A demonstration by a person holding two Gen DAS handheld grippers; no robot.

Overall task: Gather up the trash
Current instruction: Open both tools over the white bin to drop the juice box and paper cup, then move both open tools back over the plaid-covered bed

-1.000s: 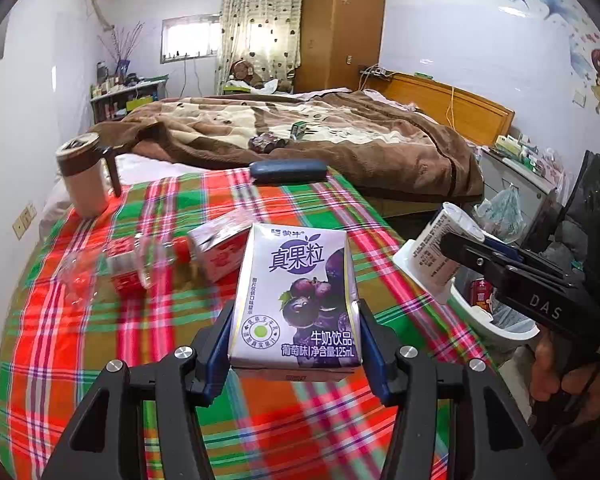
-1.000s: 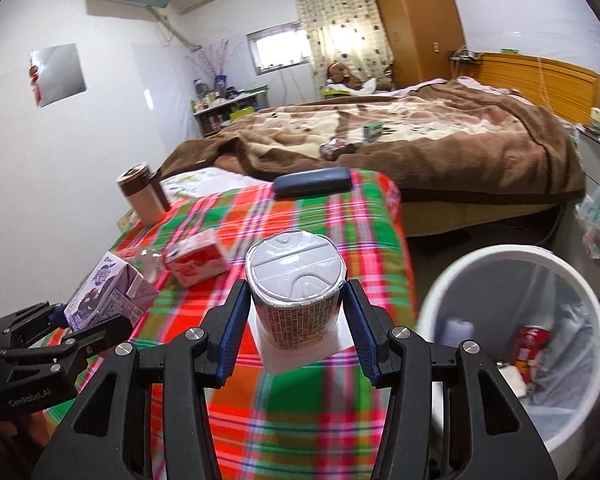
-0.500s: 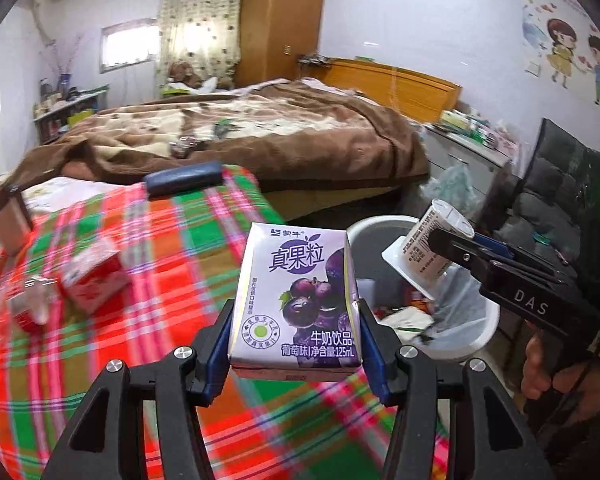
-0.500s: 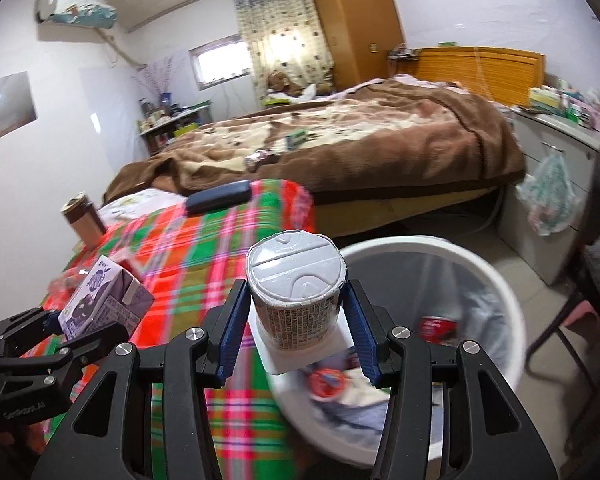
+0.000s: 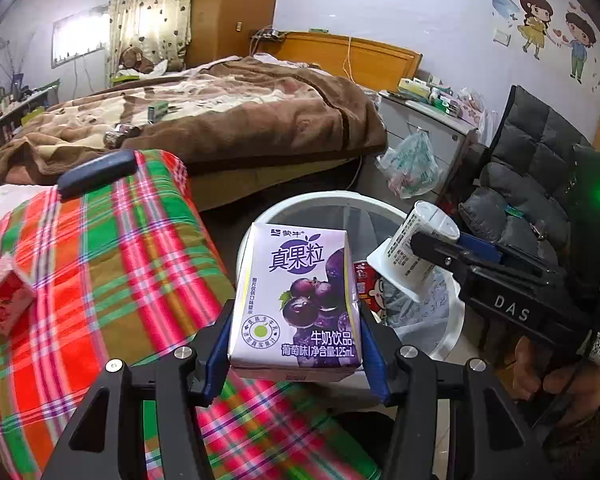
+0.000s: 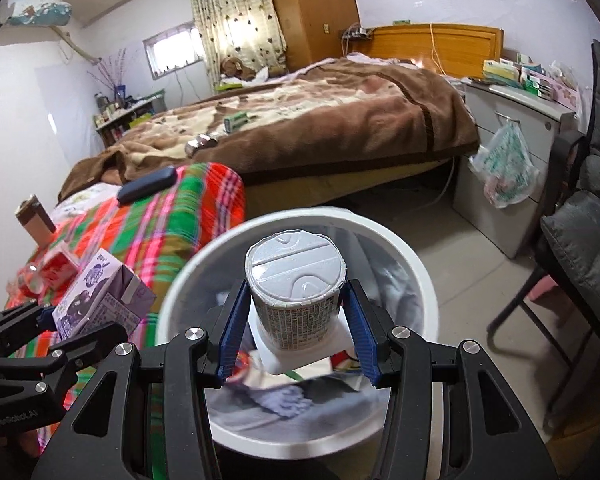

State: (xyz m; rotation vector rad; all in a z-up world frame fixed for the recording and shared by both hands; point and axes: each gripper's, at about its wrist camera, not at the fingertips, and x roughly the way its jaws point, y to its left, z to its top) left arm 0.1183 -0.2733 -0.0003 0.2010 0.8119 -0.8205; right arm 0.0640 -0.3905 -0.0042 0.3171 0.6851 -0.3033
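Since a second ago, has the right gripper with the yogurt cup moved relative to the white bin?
Yes. The right gripper, shut on the yogurt cup, has moved from over the plaid cloth to above the white bin opening.

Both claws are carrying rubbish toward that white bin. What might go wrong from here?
The purple milk carton in the left gripper looks only partly over the white bin, near the plaid cloth; released now, it might miss. The yogurt cup in the right gripper seems better placed. The two grippers are close and may bump.
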